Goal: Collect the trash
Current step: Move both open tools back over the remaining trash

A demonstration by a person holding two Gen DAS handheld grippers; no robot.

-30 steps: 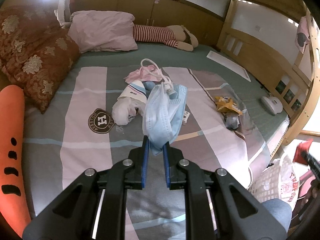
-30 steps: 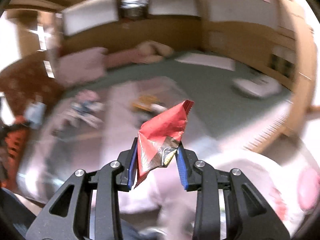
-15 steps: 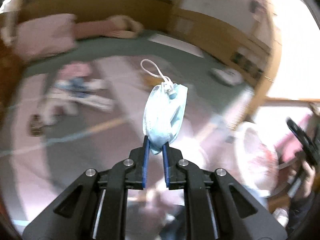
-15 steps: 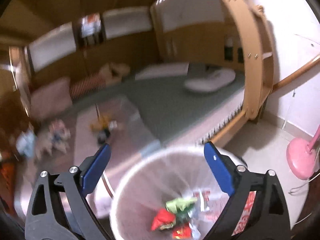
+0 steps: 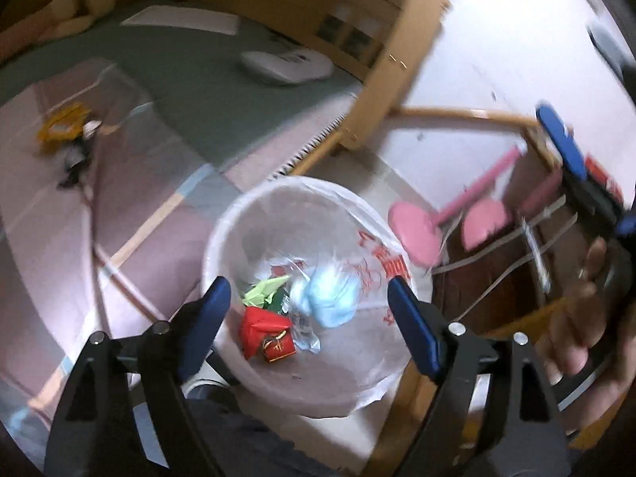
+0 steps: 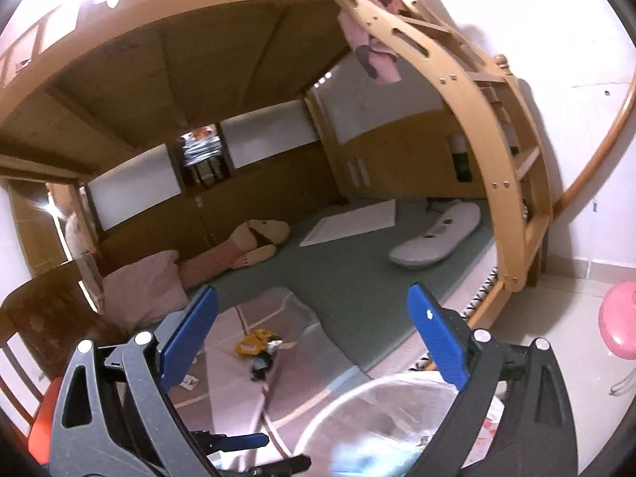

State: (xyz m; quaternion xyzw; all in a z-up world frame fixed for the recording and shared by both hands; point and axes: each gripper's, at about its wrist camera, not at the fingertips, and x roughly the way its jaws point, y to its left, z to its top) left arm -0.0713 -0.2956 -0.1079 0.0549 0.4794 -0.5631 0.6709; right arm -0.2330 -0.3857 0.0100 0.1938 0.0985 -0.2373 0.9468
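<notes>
Trash is lying in the bin, a white pail lined with a clear bag that is standing on the floor just beside the bed. In the left wrist view the left gripper is hovering over the bin's mouth with its blue fingers spread wide and gripping nothing. Between them, at the bottom of the bin, a blue mask is resting at 12 o'clock from the gripper, touching a red wrapper at its 7 o'clock and green scraps at its 9 o'clock.

At 3 o'clock in the same view, the right gripper is showing in blur, with a hand wrapped around its grip; only one blue finger is plainly visible there.

In the right wrist view the right gripper is also gaping wide and carrying nothing, pointing across the bed. The bin's rim is sitting at 6 o'clock below its fingers, with the pale blue mask blurred inside.

More trash is waiting on the bed: a yellow wrapper with a dark scrap touching it, near the middle of the pink striped blanket, and a small white slip at 9 o'clock from them. In the left wrist view the yellow wrapper is lying at 10 o'clock, well apart from the bin.
</notes>
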